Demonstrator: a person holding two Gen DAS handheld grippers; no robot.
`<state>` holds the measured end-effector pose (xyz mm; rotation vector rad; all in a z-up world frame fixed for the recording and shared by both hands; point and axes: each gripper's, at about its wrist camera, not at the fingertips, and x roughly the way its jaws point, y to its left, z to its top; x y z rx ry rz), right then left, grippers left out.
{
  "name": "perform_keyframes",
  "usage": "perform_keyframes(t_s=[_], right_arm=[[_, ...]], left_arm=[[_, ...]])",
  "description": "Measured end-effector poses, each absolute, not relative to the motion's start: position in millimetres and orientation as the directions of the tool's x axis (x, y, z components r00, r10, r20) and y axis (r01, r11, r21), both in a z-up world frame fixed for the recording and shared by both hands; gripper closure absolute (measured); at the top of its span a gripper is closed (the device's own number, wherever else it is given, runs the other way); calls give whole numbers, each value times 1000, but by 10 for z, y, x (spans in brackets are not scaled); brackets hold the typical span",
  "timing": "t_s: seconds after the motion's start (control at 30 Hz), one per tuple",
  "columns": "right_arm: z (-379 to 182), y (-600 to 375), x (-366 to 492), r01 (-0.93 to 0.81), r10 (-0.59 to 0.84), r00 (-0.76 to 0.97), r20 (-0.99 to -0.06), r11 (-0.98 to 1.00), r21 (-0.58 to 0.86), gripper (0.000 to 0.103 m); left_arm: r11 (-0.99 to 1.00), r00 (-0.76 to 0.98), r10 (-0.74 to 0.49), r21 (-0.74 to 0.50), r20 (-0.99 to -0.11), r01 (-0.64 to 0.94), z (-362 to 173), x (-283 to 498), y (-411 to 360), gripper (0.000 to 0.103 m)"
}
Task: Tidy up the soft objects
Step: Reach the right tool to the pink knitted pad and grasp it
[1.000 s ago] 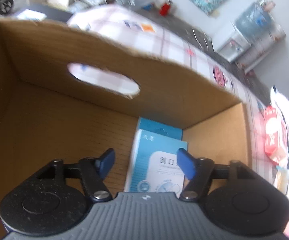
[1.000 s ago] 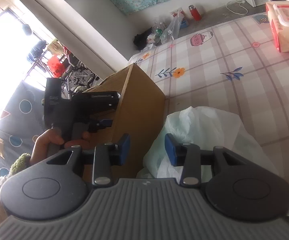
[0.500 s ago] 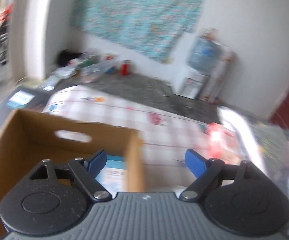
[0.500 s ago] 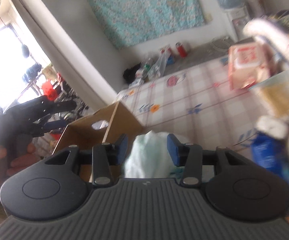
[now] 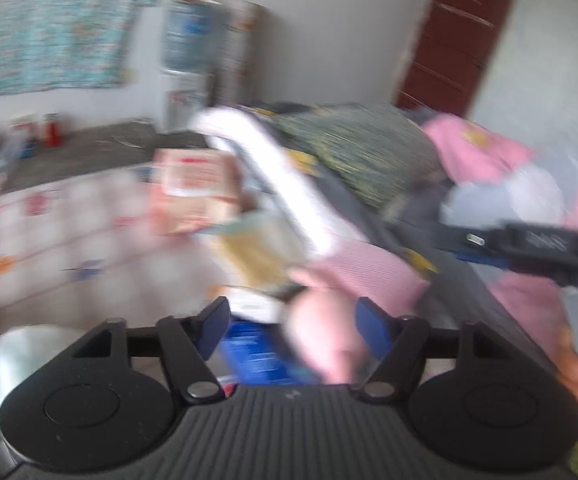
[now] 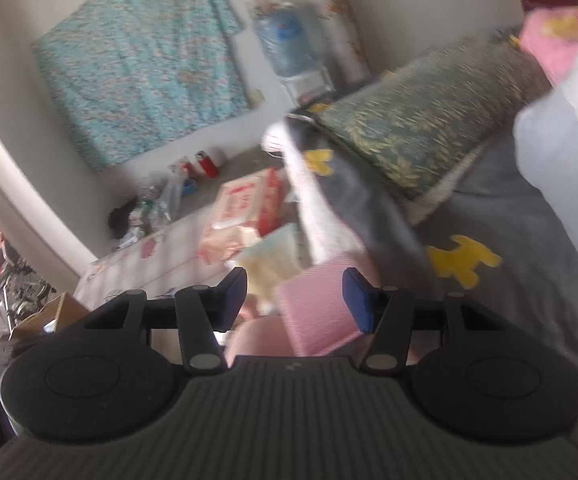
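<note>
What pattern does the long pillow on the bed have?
The pillow is dark green with a small yellow leaf print, clearest in the right wrist view.

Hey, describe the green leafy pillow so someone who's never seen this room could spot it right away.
Start at the bed with the grey blanket printed with yellow animal shapes. The pillow lies across its far end, just in front of the water dispenser at the wall. It is the only dull green cushion with a pale yellow leaf pattern; the bundles beside it are pink.
</note>
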<state>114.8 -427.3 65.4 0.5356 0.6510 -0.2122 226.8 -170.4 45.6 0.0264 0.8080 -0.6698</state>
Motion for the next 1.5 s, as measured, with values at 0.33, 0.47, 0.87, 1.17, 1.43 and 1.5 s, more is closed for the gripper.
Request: perform_keyframes(t_s=[0.33, 0.47, 0.87, 1.17, 1.43, 1.5], right_arm=[[49, -4581, 1706, 392, 24, 697, -716, 823, 410, 53], [-130, -4665, 1887, 406, 42, 666, -745, 818, 408, 55], [-343, -4741, 1835, 400, 169, 650, -741, 753, 522, 66], [-371, -4811, 1596, 439, 114, 637, -762, 759, 481, 67], [-480, -4929, 1503, 462, 133, 642, -755, 720, 519, 67], [-508, -4963, 1500, 462, 147, 650, -745, 703, 542, 67]], left_arm=[[709, 302, -610, -335, -732, 621, 77, 2493, -2493, 55], [712, 257, -605, -367, -754, 599, -37, 2691, -2560, 53], [713, 191, -572, -368, -798, 597, -138, 2848, -2772, 35], [704, 150, -540, -347, -828, 619, -123, 2792, -2762, 34], [696, 77, -536, -388, -841, 604, -229, 2897, -2947, 35], [703, 83, -530, -383, -844, 600, -252, 2911, -2986, 36]])
